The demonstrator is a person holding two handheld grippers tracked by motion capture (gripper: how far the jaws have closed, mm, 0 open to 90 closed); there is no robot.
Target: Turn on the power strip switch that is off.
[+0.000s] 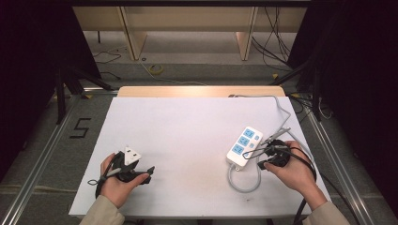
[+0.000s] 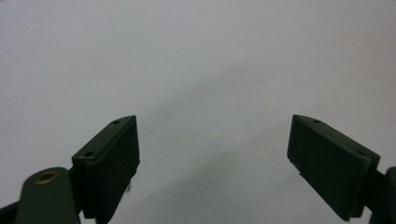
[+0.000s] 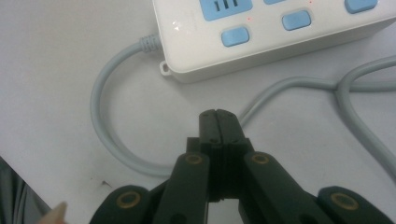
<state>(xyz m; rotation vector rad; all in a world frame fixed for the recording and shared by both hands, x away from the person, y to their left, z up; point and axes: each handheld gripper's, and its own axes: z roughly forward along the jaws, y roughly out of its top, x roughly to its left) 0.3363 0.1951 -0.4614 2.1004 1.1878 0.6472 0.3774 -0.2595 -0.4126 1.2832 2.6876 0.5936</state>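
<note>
A white power strip [image 1: 244,144] with blue sockets lies on the right part of the white table [image 1: 187,126]. Its grey cable [image 1: 244,183] loops near the front and also runs off toward the back right corner. My right gripper [image 1: 261,160] sits just right of the strip, held in a hand, pointing at it. In the right gripper view the jaws are pressed together with nothing between them [image 3: 218,115], a little short of the power strip [image 3: 280,37] and above a cable loop [image 3: 116,140]. My left gripper [image 1: 147,174] rests at the front left, wide open over bare table [image 2: 215,120].
A wooden table edge [image 1: 202,91] shows behind the white cover. Black tape on the floor at the left forms a "5" [image 1: 80,127]. Metal rails [image 1: 42,154] run along both sides. Cables and a shelf unit [image 1: 187,28] lie beyond the table.
</note>
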